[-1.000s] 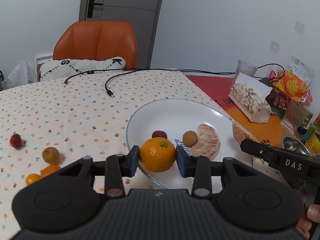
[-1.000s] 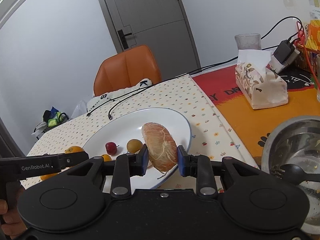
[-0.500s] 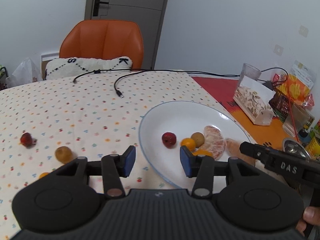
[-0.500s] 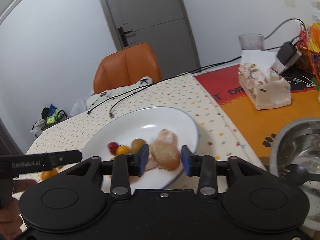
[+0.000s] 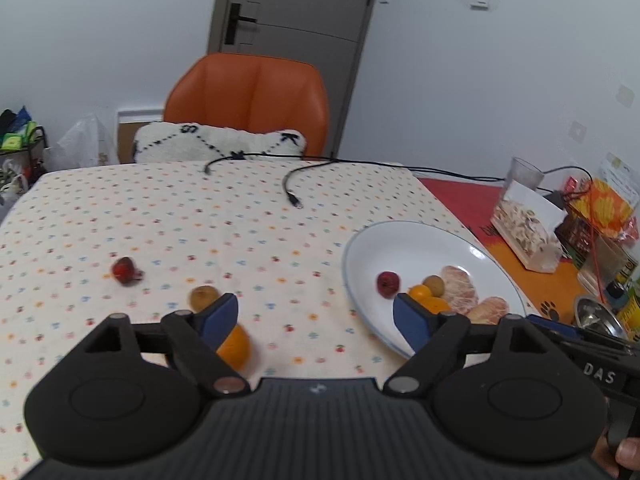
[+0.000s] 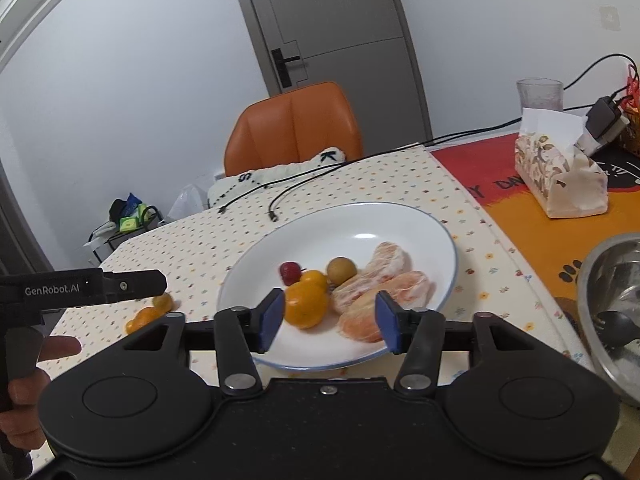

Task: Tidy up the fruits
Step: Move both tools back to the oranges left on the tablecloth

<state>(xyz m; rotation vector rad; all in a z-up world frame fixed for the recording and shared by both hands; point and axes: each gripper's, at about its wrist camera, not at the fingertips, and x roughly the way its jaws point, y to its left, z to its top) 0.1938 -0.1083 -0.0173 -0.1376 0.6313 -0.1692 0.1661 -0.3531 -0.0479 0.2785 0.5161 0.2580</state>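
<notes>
The left gripper [image 5: 316, 316] is hanging over the dotted tablecloth [image 5: 224, 232] with its jaws spread wide and nothing between them. The right gripper [image 6: 328, 320] is hovering at the near edge of the white plate [image 6: 360, 220], its jaws also gaping wide and empty, though a mandarin [image 6: 306, 306] and a peeled citrus piece [image 6: 360, 320] are lying on the plate just past its blue pads [image 6: 269, 316].

The plate is holding six visible fruits: one red berry-like fruit [image 6: 290, 273], one brown round fruit [image 6: 341, 271], two mandarins, the second [image 6: 316, 278] sitting behind the first, and two peeled citrus pieces, the other one [image 6: 390, 260] lying further back. Three more fruits are sitting loose on the cloth in the left wrist view: a red one [image 5: 124, 270], a brown one [image 5: 203, 296] and an orange one [image 5: 236, 346].

The left finger is covering part of the orange fruit and the brown one beside it. In the right wrist view the loose orange fruits are showing only as small blurred shapes below the left gripper's body. A steel bowl [image 6: 608, 296] is being cut off by the right edge, and a hand [image 6: 24, 384] is showing only partly at the lower left.
</notes>
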